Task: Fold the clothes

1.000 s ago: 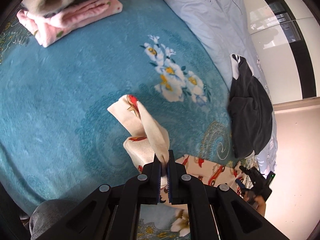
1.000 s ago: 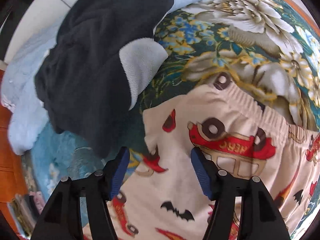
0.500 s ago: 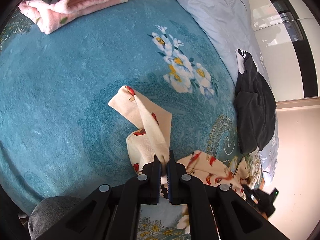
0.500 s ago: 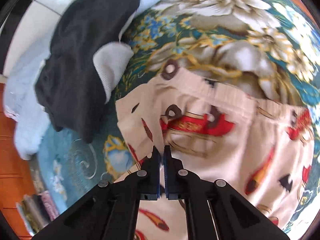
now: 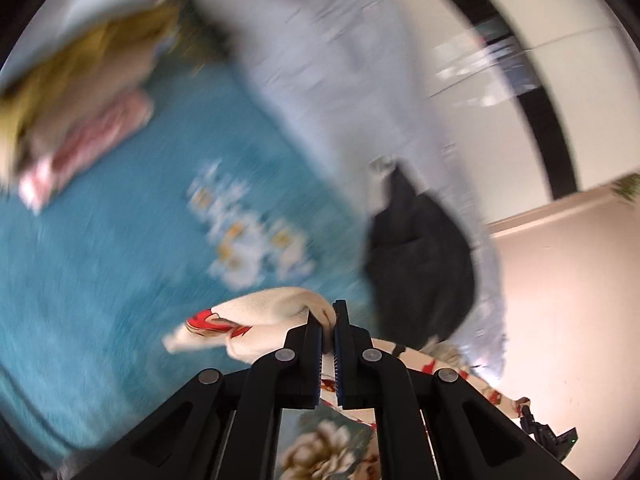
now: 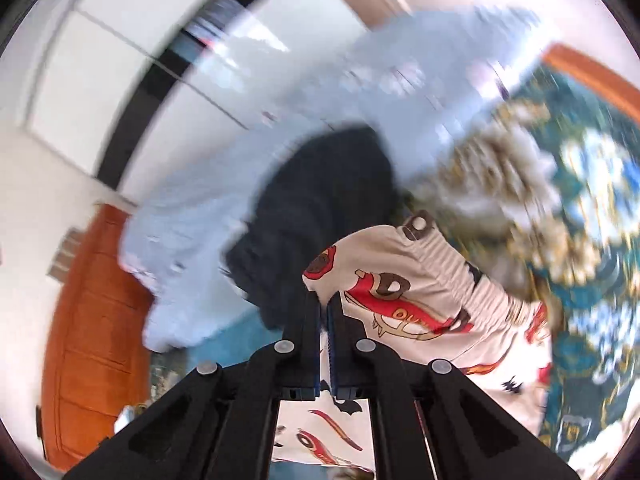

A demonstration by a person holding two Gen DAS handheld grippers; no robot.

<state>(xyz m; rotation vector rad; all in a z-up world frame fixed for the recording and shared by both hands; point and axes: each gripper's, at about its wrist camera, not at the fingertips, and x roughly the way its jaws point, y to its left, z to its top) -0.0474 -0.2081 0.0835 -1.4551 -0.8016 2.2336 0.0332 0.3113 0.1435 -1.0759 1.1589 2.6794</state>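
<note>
Pajama pants clamped in both claws (left, right), dark garment just beyond.

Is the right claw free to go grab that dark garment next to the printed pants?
Probably not as things stand. The right claw is shut on the printed pants, near the waistband, so it would have to let go first. The dark garment lies uncovered just beyond it, with nothing between.

Cream pants with red cars and black bats. Teal blanket with white flowers. Black garment, pale-blue quilt.
</note>
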